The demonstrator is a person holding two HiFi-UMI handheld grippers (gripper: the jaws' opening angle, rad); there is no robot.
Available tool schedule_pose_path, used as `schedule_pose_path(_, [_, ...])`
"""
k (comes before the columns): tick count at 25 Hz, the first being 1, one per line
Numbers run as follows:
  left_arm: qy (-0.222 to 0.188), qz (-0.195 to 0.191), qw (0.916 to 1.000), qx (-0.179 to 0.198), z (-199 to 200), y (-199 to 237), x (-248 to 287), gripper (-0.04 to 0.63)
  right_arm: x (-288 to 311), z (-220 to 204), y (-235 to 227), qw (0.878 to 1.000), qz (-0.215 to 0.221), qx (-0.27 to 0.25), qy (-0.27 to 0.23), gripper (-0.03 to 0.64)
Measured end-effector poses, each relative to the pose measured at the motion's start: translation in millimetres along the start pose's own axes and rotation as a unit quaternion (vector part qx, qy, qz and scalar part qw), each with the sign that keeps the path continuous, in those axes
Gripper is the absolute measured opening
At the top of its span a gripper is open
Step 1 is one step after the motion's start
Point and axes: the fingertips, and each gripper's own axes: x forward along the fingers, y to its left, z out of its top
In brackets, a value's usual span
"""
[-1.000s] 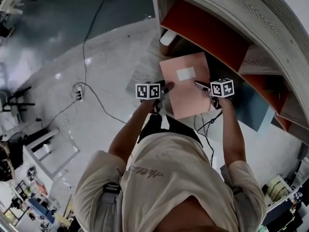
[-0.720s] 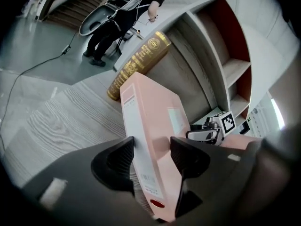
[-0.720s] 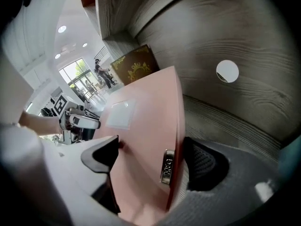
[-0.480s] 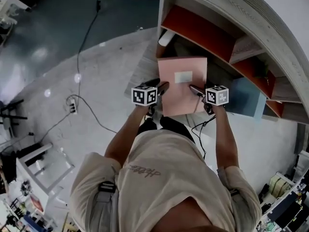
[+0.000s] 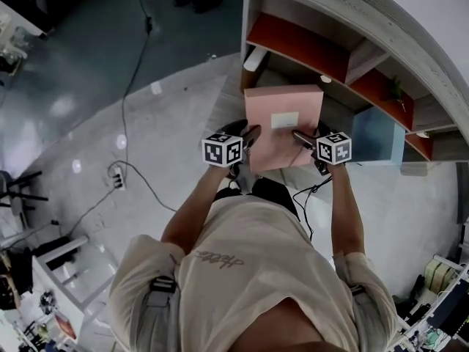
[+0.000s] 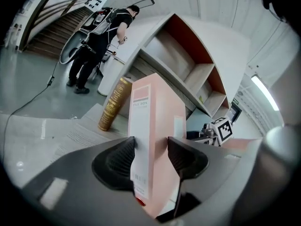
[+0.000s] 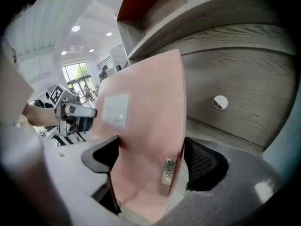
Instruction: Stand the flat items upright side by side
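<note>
**Box clamped from both sides, raised in front of the shelf**

The pink box [image 5: 282, 123] hangs between the two grippers. The left gripper [image 5: 249, 134] has its fingers pressed on either face at the labelled spine [image 6: 139, 126]. The right gripper [image 5: 299, 136] is clamped across the opposite edge, by the metal clasp [image 7: 169, 172]. From both sets of fingers the box's long axis runs forward and up toward the shelf [image 5: 308, 46], so neither hand is nearer and standing it there looks like a job for both. Compared with a second ago, the box is higher, tipped more upright, and its far edge now reaches the shelf's lower opening. The left jaws have just been closing, with the spine between them.
</note>
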Motion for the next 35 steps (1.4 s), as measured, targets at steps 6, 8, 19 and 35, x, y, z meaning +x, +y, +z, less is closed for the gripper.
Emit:
schedule_pose_path(6, [-0.014,-0.023,0.9992,0.029,8,-24,-15,0.222,-20,4,6,0.998,-0.017,-0.047,-0.029,0.431])
schedule_pose_path(8, [-0.015,-0.037,0.9984,0.039,7,-34,-19,0.222,-28,4,6,0.996,-0.028,-0.071,-0.04,0.431])
schedule_pose_path(19, [-0.003,-0.088,0.992,0.09,-17,-70,-37,0.232,-62,-25,16,0.991,-0.069,-0.103,-0.051,0.419])
schedule_pose_path(35, [0.039,-0.144,0.9576,0.247,-43,-77,-38,0.431,-86,-57,21,0.992,-0.103,-0.058,-0.051,0.411])
